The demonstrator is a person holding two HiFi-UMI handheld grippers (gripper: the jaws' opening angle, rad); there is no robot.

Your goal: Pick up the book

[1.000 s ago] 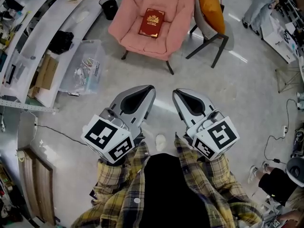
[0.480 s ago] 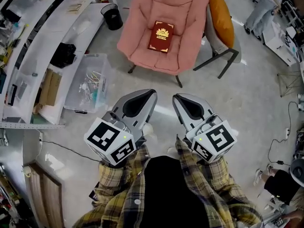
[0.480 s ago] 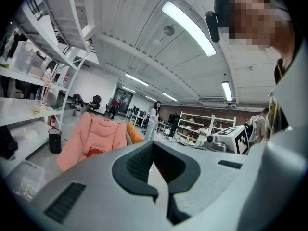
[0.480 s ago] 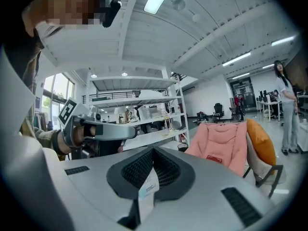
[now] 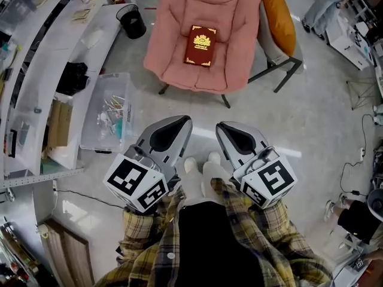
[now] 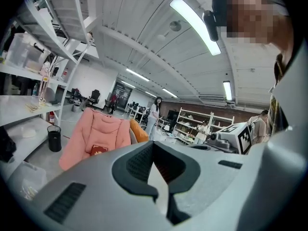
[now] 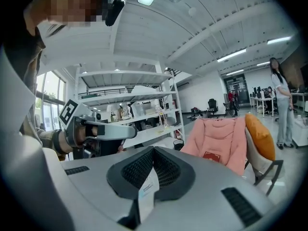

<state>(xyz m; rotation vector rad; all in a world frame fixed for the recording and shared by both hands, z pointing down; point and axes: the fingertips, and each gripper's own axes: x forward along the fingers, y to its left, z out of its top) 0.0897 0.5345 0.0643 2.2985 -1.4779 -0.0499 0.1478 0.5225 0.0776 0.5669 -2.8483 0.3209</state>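
Book not yet reached; nothing is picked up.
The red book (image 5: 201, 45) lies flat on the seat of the pink chair (image 5: 173, 70), far off. The left hand-held gripper (image 5: 181, 122) and right hand-held gripper (image 5: 223, 127), both pressed together and empty, hang near the person, well apart from it. Approach, grasp and lift all remain.
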